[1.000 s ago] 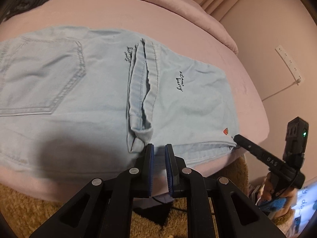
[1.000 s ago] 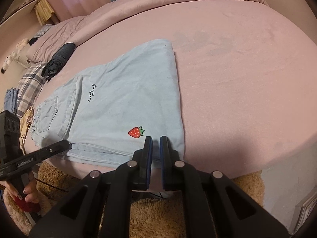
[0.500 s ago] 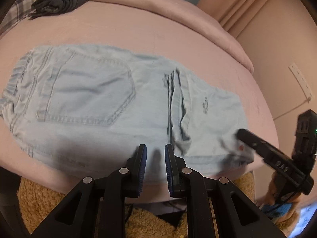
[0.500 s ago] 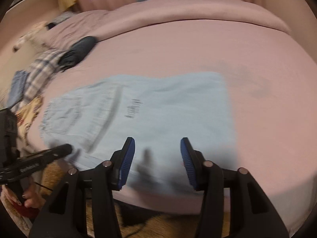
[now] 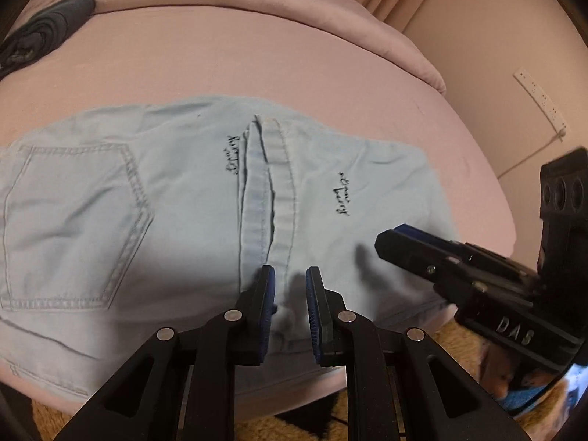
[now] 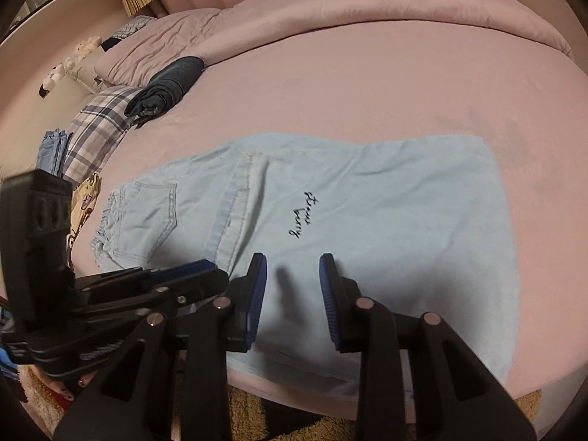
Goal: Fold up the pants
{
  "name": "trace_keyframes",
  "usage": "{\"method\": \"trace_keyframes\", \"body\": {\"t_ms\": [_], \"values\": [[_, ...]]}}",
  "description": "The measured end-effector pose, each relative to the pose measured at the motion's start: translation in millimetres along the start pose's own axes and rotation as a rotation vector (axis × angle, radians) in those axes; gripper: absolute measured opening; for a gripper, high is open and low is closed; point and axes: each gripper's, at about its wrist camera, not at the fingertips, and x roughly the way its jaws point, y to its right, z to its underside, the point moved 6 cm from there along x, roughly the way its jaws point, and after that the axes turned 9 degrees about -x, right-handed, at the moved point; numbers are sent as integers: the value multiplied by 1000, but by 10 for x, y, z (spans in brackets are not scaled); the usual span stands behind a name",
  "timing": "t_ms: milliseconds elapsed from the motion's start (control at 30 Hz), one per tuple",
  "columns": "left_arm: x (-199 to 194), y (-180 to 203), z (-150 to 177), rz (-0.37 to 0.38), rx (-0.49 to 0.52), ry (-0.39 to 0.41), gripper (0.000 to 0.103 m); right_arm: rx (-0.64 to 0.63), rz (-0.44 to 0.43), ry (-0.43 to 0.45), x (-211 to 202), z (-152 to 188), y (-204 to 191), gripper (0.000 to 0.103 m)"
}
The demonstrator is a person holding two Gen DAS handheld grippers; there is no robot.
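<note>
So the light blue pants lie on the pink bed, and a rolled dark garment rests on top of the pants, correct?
Not quite. The rolled dark garment lies apart from the pants, farther up the pink bed beside the plaid pillow. The right wrist view shows this.

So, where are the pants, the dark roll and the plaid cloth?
pants (image 6: 404,220), right wrist view, flat folded leg.
dark roll (image 6: 169,84), right wrist view, its middle.
plaid cloth (image 6: 97,125), right wrist view, checked top.

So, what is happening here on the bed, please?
A person is folding light blue pants on a pink bed, with a handheld gripper in each hand. The pants lie flat near the bed's front edge, already folded once, with hems across the middle. The left gripper is nearly shut and holds nothing visible. The right gripper hovers over the fabric; its fingers are closing, with no cloth pinched yet.
</note>
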Motion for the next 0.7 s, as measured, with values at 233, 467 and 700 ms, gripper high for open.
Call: {"method": "trace_keyframes", "body": {"t_ms": [233,467,700], "values": [[-71,-220,98,-29,-74,23,11,-23,-60,-2,178,-102,-154,27],[-131,-353,178,-30,-121,20,10,-63,-166,-71,640,-202,-534,10],[-391,-488,289,7,-159,50,10,-149,-56,-75,787,-275,-709,15]]}}
